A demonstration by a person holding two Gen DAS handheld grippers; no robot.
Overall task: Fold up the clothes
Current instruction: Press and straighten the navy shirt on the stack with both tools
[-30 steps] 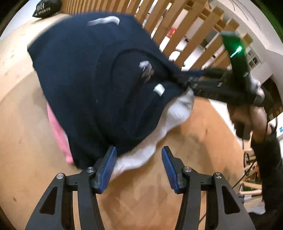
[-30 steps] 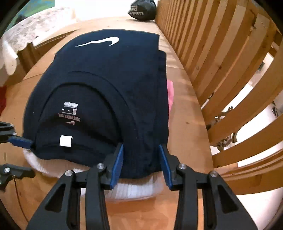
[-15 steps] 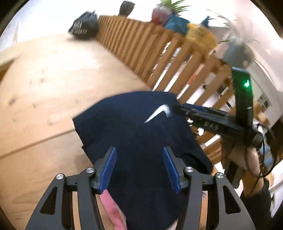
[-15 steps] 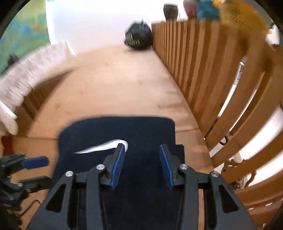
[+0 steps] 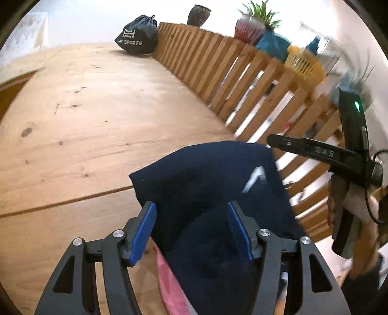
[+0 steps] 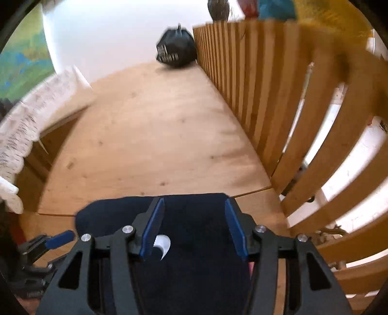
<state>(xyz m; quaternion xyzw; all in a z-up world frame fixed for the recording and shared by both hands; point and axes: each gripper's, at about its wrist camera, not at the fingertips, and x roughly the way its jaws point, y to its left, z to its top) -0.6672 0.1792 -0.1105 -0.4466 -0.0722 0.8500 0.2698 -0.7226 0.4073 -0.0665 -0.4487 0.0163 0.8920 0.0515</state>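
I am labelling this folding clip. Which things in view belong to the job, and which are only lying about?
Belong to the job:
navy shirt
pink garment under it
left gripper, fingers apart
right gripper, fingers apart

Only lying about:
black sports bag
dark vase
red plant pot
yellow basket
lace cloth

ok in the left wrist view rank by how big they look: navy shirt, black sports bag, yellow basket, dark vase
1. navy shirt, by far the largest, though it lies nearest the camera.
2. black sports bag.
3. yellow basket, a little smaller than the bag and blurred.
4. dark vase, smallest, also farthest away.
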